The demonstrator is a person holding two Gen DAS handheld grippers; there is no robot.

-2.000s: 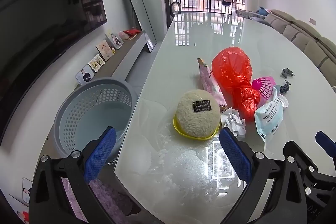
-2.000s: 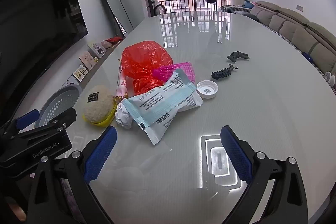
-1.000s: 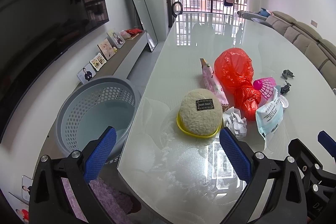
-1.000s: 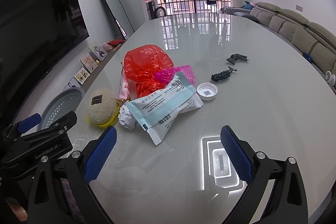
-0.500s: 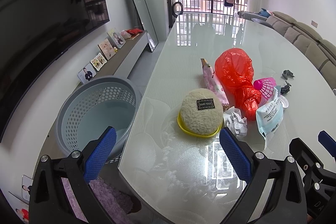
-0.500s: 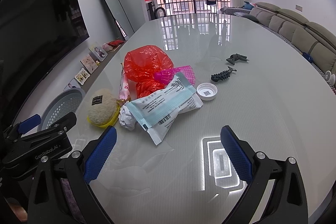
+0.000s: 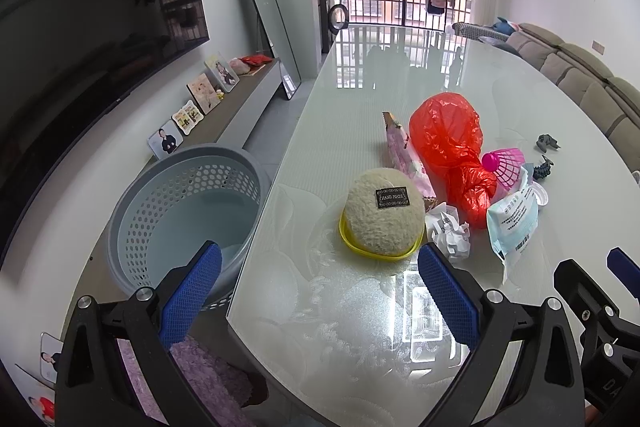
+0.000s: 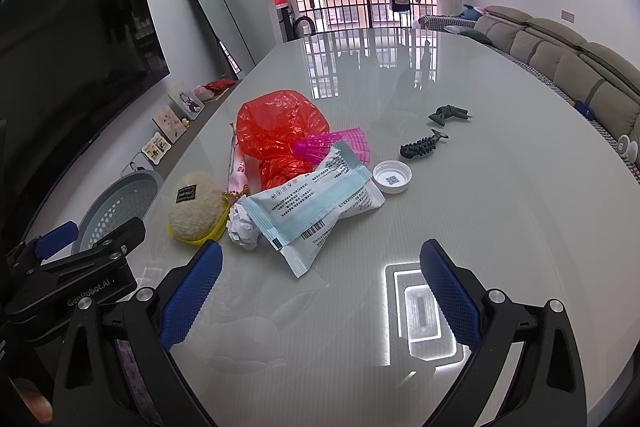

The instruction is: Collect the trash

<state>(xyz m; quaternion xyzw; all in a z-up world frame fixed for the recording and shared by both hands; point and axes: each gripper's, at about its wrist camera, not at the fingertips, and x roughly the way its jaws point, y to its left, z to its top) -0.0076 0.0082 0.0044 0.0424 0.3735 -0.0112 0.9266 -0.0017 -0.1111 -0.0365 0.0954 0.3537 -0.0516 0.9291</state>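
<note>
Trash lies in a cluster on the glossy white table (image 8: 500,211): a red plastic bag (image 8: 276,131) (image 7: 448,135), a blue-and-white wipes packet (image 8: 316,207) (image 7: 512,215), a crumpled white paper ball (image 8: 242,229) (image 7: 448,227), a pink wrapper (image 7: 408,159) and a white bottle cap (image 8: 392,177). A grey perforated basket (image 7: 180,211) (image 8: 116,203) stands on the floor left of the table. My left gripper (image 7: 320,291) is open and empty above the table's near edge, short of a fluffy cream sponge on a yellow base (image 7: 382,215). My right gripper (image 8: 320,291) is open and empty, short of the packet.
A pink shuttlecock (image 8: 332,145) lies against the red bag. Two dark hair clips (image 8: 424,143) lie further right. A TV (image 7: 80,27), a mirror and photo frames line the left wall. A sofa (image 8: 560,55) runs along the right.
Both grippers have drawn back a little from the trash and stayed open. Nothing on the table has moved.
</note>
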